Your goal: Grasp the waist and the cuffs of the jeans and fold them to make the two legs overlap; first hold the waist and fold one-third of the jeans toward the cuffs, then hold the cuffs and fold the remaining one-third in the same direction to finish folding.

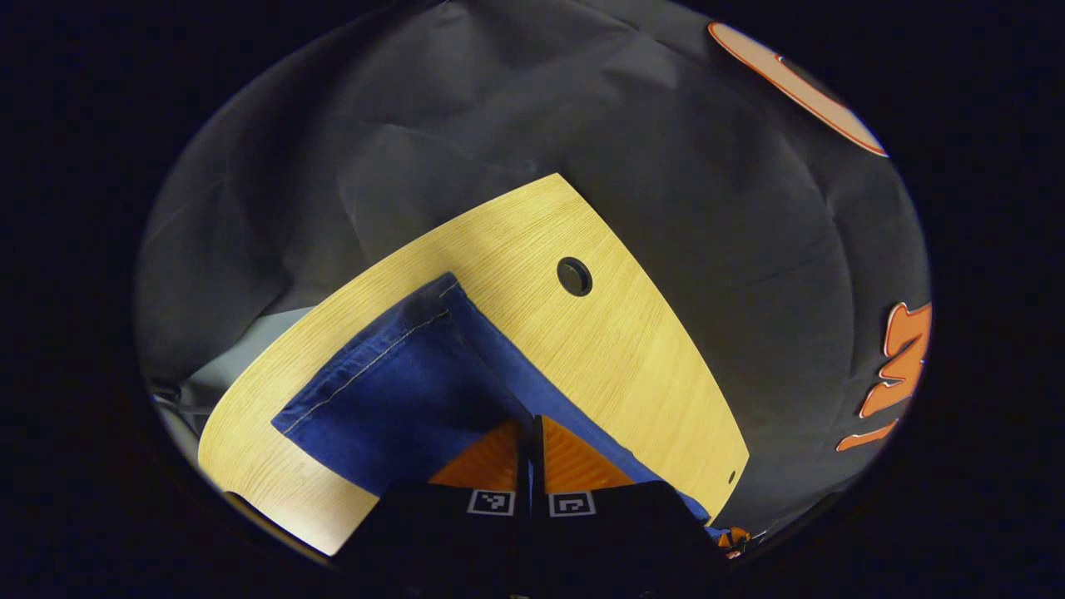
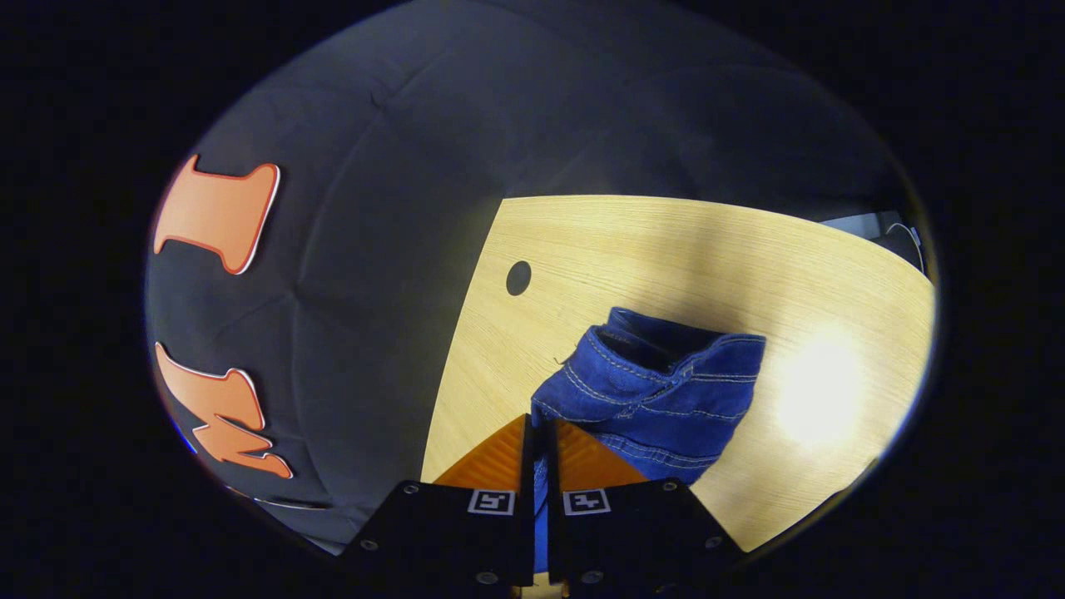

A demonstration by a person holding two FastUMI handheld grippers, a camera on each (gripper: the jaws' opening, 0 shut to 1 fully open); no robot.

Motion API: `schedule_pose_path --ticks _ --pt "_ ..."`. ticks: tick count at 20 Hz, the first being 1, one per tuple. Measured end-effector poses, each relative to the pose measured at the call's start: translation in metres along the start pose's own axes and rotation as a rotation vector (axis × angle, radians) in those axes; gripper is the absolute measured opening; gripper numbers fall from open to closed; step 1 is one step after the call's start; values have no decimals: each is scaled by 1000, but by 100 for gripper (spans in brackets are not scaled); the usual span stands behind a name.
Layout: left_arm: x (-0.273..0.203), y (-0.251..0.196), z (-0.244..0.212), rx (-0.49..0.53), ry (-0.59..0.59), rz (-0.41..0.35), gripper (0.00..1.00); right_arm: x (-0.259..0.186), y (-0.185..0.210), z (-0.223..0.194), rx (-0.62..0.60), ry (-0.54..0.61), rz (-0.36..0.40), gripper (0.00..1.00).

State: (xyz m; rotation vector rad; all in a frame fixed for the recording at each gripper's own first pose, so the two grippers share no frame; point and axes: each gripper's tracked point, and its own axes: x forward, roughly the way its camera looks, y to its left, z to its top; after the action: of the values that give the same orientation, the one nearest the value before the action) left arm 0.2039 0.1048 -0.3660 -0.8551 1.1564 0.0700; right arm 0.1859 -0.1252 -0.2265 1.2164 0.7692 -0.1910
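Jeans (image 1: 391, 391) on table (image 1: 616, 349), both tongs pinched on denim, cuff edge flat.

This is a staged recording booth, not a lived-in room. Black cloth (image 1: 466, 125) hangs as a wall on the far side of the work surface in both views, creased and slack, closing off whatever lies past it. The one piece of furniture is a pale wood-grain desk (image 1: 632, 349) with a round cable hole (image 1: 574, 276) cut through its top, the sort found on office furniture; the same hole (image 2: 518, 278) shows in the right gripper view. A bright patch of glare (image 2: 819, 387) on the desk there points to a strong lamp overhead. At the left edge of the left gripper view, a strip of pale grey floor (image 1: 241, 349) shows under the cloth.
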Motion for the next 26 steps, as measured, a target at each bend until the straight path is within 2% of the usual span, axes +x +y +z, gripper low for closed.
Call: schedule_pose_path --ticks 2,4,6,7,8,9,10,11,13,14,15,17,19,23,26 --pt "13 1 2 45 16 53 0 19 -1 -1 -2 14 -47 7" --pt "17 -2 3 84 19 72 5 37 2 -1 61 37 -70 7" --pt "18 -19 12 81 -11 4 41 39 5 4 111 56 -57 7" --pt "12 -22 20 90 -45 -9 59 41 14 8 122 38 -34 16" --pt "15 -25 25 98 -82 -13 69 33 14 18 109 15 -28 23" --pt "7 -30 32 102 -112 -28 78 29 13 23 83 0 -34 37" --pt "1 -33 33 104 -128 -47 79 24 11 25 46 -14 -34 42" --pt "-5 -37 33 108 -137 -59 77 20 0 24 13 -12 -61 53" --pt "-13 -40 35 148 -189 -57 95 14 -30 19 -53 0 -145 64" --pt "-18 -39 39 176 -217 -49 96 10 -46 19 -89 -7 -189 67" --pt "-25 -42 40 204 -238 -50 96 6 -61 20 -120 -10 -232 84" --pt "-38 -47 34 255 -259 -55 94 0 -89 18 -149 -4 -296 88" --pt "-45 -50 26 319 -277 -48 98 -6 -105 16 -168 12 -340 91" --pt "-77 -60 -2 403 -281 -62 97 10 -117 11 -107 48 -333 93" --pt "-104 -66 -18 436 -302 -78 97 26 -123 10 -111 54 -332 92"
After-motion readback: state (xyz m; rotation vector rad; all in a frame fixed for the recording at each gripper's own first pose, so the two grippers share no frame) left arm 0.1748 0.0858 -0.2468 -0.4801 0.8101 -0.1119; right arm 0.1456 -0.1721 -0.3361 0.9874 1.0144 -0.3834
